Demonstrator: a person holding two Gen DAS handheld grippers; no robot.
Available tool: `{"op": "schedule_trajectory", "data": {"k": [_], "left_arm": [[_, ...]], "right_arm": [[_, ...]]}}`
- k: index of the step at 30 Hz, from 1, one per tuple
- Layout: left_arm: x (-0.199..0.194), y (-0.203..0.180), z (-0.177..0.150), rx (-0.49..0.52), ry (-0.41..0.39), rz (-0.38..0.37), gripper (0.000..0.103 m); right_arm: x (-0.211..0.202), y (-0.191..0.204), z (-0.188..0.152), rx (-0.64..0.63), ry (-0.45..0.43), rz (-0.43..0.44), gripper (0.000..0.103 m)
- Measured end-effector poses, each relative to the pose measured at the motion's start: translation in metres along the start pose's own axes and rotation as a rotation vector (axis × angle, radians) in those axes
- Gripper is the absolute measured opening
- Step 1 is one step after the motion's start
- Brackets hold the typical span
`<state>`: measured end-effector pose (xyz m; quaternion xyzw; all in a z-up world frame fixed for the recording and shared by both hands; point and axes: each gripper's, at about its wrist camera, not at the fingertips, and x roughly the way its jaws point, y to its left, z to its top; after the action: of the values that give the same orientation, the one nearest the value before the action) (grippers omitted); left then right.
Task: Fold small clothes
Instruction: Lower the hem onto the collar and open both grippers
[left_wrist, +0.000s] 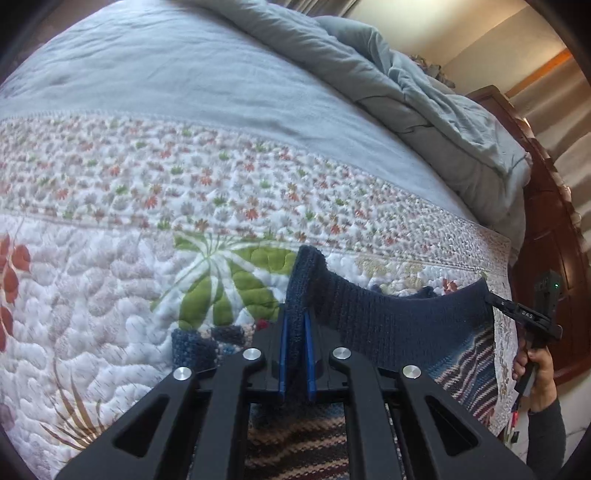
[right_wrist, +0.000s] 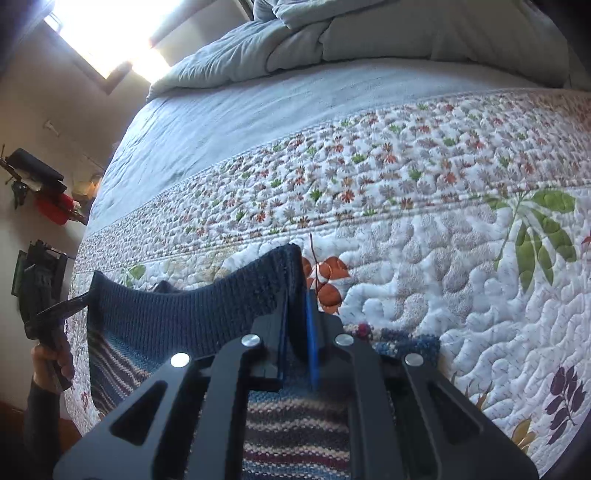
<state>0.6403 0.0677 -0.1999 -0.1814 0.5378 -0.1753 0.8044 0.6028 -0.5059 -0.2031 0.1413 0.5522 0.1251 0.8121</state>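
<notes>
A small knit sweater (left_wrist: 399, 317) with a navy ribbed band and a striped body hangs stretched between my two grippers above the floral quilt (left_wrist: 110, 280). My left gripper (left_wrist: 295, 325) is shut on one corner of the navy band. My right gripper (right_wrist: 297, 317) is shut on the other corner of the sweater (right_wrist: 184, 317). In the left wrist view the right gripper (left_wrist: 495, 299) pinches the band at the far right. In the right wrist view the left gripper (right_wrist: 85, 301) pinches it at the far left. The striped body drops below both cameras.
The quilt (right_wrist: 443, 258) lies over a pale blue bedspread (left_wrist: 184, 74), with a rumpled grey-blue duvet (left_wrist: 424, 92) at the head. A dark wooden bed frame (left_wrist: 546, 236) runs along one side. A wall shelf with dark and red items (right_wrist: 48, 188) is beyond the bed's other side.
</notes>
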Motion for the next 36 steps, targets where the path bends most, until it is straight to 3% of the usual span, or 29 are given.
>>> {"op": "schedule_trajectory", "data": {"k": [5,13,22,23,25,26,27,29,30,32,36], "left_arm": [[-0.006,-0.003,0.012,0.005,-0.004,0.014,0.007],[0.038,0.015,0.008,-0.037,0.068,0.058,0.007],[0.052,0.020,0.004,-0.044,0.102,0.086,0.008],[0.054,0.019,0.003,-0.040,0.104,0.095,0.008],[0.056,0.017,0.001,-0.038,0.099,0.113,0.009],[0.053,0.017,0.001,-0.047,0.088,0.111,0.011],[0.050,0.017,0.001,-0.064,0.070,0.113,0.017],[0.033,0.016,0.003,-0.073,0.015,0.117,0.023],[0.019,0.016,0.002,-0.082,-0.019,0.097,0.035],[-0.008,0.013,-0.003,-0.086,-0.085,0.075,0.050],[-0.056,0.001,-0.047,-0.021,-0.129,-0.018,0.050]], "right_arm": [[-0.002,-0.004,0.007,0.032,-0.013,-0.004,0.008],[0.024,-0.012,0.008,0.047,0.033,-0.047,0.008],[0.046,-0.020,0.003,0.076,0.062,-0.056,0.008],[0.048,-0.021,0.003,0.079,0.064,-0.059,0.009],[0.052,-0.024,0.001,0.098,0.065,-0.074,0.019],[0.051,-0.026,0.000,0.108,0.068,-0.083,0.033],[0.050,-0.027,0.000,0.120,0.058,-0.098,0.038],[0.035,-0.029,0.000,0.140,0.006,-0.087,0.038],[0.021,-0.030,-0.002,0.146,-0.029,-0.073,0.038],[0.000,-0.029,-0.008,0.132,-0.061,-0.033,0.035],[-0.044,-0.022,-0.053,0.084,-0.082,0.074,0.032]]}}
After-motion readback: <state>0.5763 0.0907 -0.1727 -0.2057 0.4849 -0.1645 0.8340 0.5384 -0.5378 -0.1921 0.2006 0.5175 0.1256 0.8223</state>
